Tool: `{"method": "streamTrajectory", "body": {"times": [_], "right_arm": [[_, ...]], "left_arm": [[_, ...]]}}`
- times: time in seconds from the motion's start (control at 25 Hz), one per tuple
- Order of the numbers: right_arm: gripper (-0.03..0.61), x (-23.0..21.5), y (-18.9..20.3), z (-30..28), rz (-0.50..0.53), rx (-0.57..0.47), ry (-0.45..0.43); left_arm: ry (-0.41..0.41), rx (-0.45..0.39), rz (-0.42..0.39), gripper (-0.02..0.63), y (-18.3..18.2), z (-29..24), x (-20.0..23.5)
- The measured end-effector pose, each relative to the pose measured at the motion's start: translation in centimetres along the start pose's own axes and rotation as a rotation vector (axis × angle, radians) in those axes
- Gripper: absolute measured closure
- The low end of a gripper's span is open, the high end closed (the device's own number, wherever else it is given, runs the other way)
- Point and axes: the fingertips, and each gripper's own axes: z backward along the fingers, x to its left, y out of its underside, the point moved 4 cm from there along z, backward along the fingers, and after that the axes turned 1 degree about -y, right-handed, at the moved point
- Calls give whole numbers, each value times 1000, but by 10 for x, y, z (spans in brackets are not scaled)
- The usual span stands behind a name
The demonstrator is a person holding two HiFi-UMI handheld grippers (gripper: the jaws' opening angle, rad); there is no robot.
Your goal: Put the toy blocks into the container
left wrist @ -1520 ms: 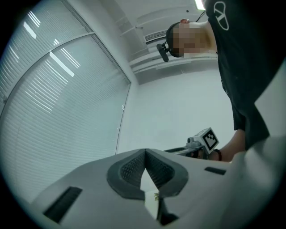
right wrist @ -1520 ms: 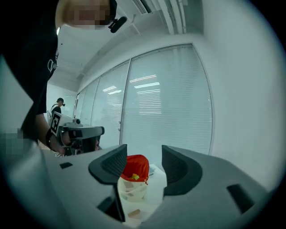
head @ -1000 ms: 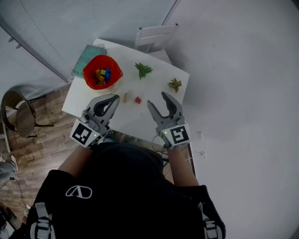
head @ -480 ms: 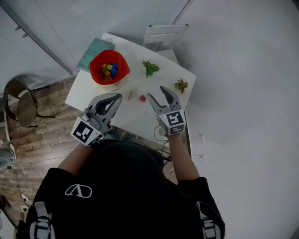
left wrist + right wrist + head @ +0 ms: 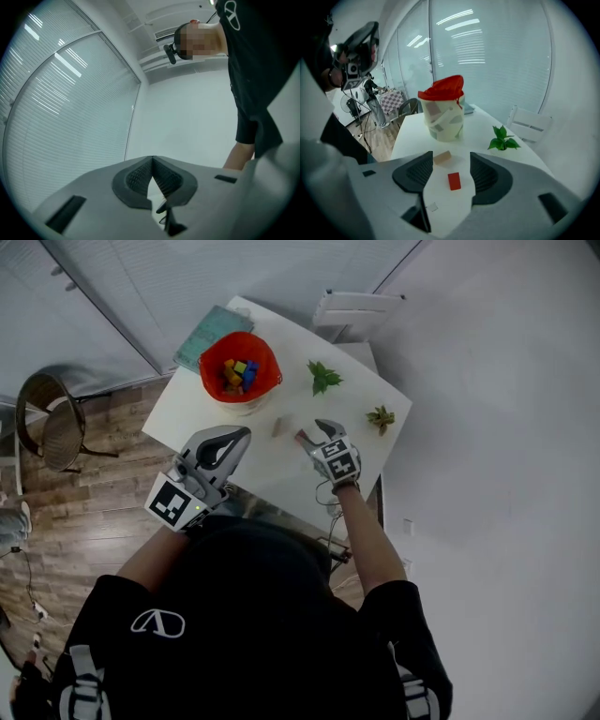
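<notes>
On the white table (image 5: 202,413), about mid-width, a small red block (image 5: 453,181) lies flat between the spread jaws of the right gripper (image 5: 315,431). Neither pad touches it. The gripper tilts down over the tabletop. A tan block (image 5: 442,157) sits just beyond the red one, slightly left and apart from it. Farther left stands the container (image 5: 442,112), an upright pale bucket with a red liner; the head view shows coloured blocks (image 5: 237,374) inside. A teal pad (image 5: 202,334) lies at its far side. The left gripper (image 5: 228,442) hangs over the near-left table edge, jaws pressed together, nothing between. A leafy plant (image 5: 322,378) and a smaller plant (image 5: 380,417) stand to the right.
</notes>
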Motion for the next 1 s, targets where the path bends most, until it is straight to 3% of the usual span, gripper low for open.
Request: {"method": "streamTrajectory", "body": {"times": [0.44, 0.72, 1.0], "right_arm": [[323, -2, 54, -74, 70, 302, -99], [349, -2, 67, -98, 130, 409, -121], [388, 1, 75, -108, 133, 445, -135]], "left_arm": [[-74, 24, -2, 609, 5, 22, 8], [-117, 42, 0, 609, 11, 35, 7], [-136, 54, 5, 609, 13, 44, 7]]}}
